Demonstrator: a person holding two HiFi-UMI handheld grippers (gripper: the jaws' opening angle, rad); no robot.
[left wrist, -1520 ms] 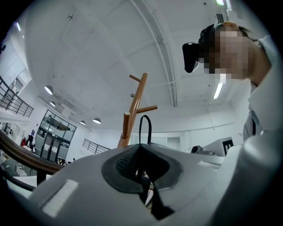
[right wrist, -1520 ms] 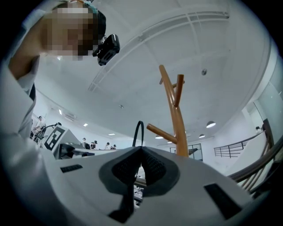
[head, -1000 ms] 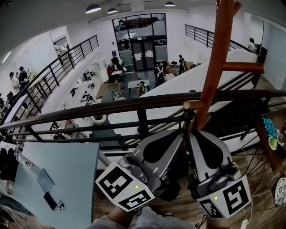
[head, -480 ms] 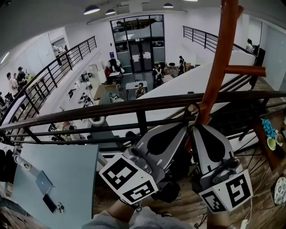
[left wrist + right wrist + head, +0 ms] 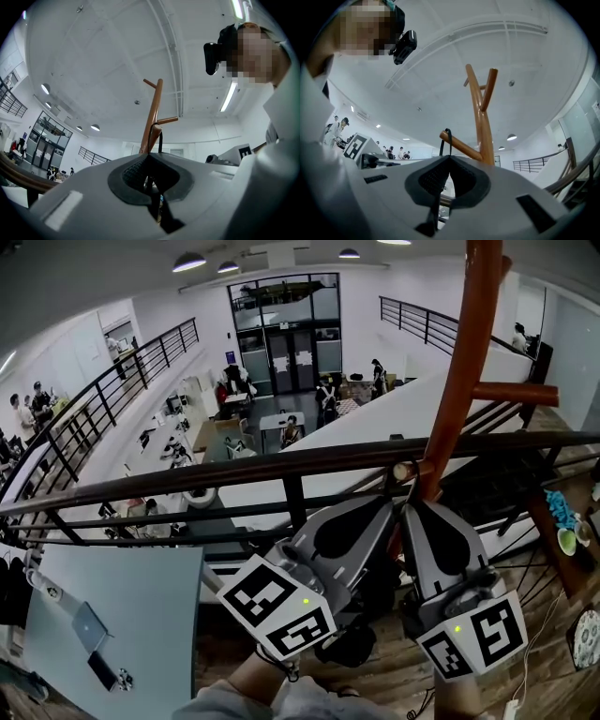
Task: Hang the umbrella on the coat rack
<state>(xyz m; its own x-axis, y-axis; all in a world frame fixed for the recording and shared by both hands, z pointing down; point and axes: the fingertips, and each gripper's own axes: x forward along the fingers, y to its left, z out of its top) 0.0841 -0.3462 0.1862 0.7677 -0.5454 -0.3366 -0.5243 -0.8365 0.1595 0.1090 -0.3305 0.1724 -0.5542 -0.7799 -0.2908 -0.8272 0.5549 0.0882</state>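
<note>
The brown wooden coat rack (image 5: 461, 362) rises at the right, with a short lower peg (image 5: 409, 468) pointing left. My left gripper (image 5: 386, 502) and right gripper (image 5: 411, 506) point up side by side, tips just under that peg. In the right gripper view the umbrella's black strap loop (image 5: 447, 139) lies over the peg (image 5: 461, 147), and my right gripper (image 5: 450, 157) is shut on it. In the left gripper view my left gripper (image 5: 149, 155) is shut on the strap (image 5: 160, 139) below the peg. The dark umbrella body (image 5: 351, 644) hangs mostly hidden under the grippers.
A black balcony railing (image 5: 234, 474) runs across just behind the rack, with an open hall far below. A higher peg (image 5: 514, 394) sticks out to the right. A grey table (image 5: 112, 615) with a laptop stands lower left. Cups sit on a shelf (image 5: 568, 536) at the right.
Both grippers have risen a little and closed in on the lower peg, carrying the strap up with them. The strap loop now sits over the peg.
</note>
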